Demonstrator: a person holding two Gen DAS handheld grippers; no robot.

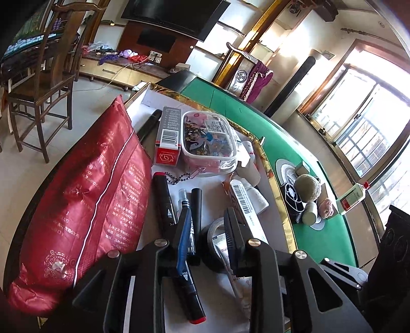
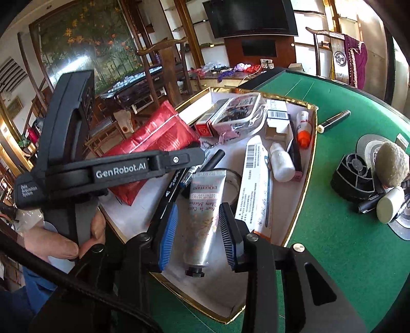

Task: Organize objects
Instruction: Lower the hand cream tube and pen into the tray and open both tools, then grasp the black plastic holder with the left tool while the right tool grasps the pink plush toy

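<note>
The left gripper (image 2: 202, 151) reads "GenRobot.AI" on its side; in the left wrist view its jaws stand apart, a black marker (image 1: 188, 289) lying loose between them in the gold-edged box (image 2: 305, 179). The right gripper (image 2: 197, 230), jaws parted, straddles a silver L'Occitane hand cream tube (image 2: 202, 217) without pressing it. The box rests on a green felt table (image 2: 346, 243); a dark television (image 2: 249, 16) hangs behind.
</note>
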